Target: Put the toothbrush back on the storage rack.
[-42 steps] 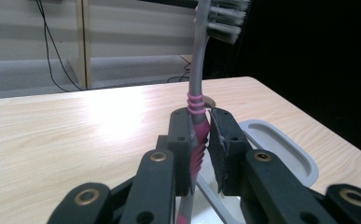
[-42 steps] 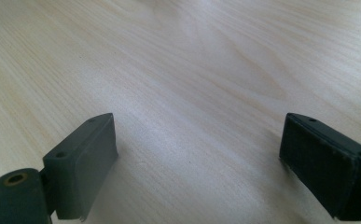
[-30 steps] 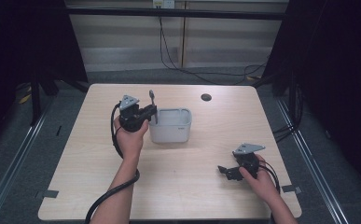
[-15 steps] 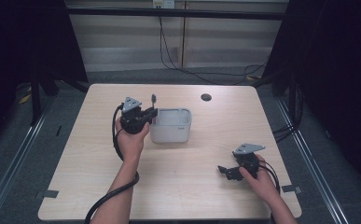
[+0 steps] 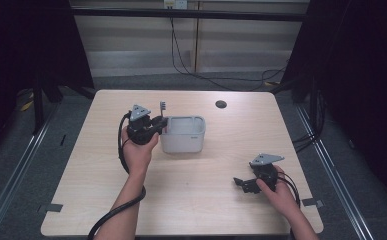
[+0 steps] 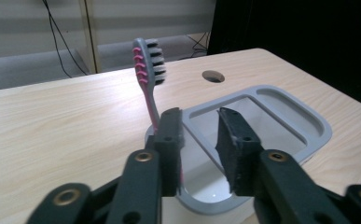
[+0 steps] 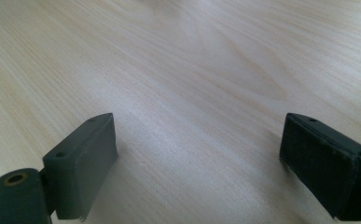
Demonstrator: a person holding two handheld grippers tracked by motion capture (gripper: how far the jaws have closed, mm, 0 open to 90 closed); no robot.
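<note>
- Now the left gripper [image 6: 199, 140] has just been opening: its jaws stand a little apart, and the toothbrush [image 6: 149, 70] leans against the inner face of the left jaw without being pinched by both.
- Its handle runs down behind that jaw into the near corner of the bin [image 6: 308, 119]; where its lower end rests is hidden.
- The toothbrush stands nearly upright, tipped slightly, grey with pink grips on the back of the head, dark and white bristles facing right in the left gripper view.
- In the high view the left gripper [image 5: 157, 124] is at the left wall of the bin [image 5: 183, 142], the brush head [image 5: 163, 106] poking up just above it.
- The bin is light grey, with rounded corners and a divider inside.
- The right gripper [image 7: 199, 163] is wide open with nothing between its jaws, low over bare table [image 7: 206, 60].
- In the high view the right gripper [image 5: 242, 183] is near the table's right front, well apart from the bin.
- A dark round hole [image 5: 221, 104] sits in the table beyond the bin.
</note>
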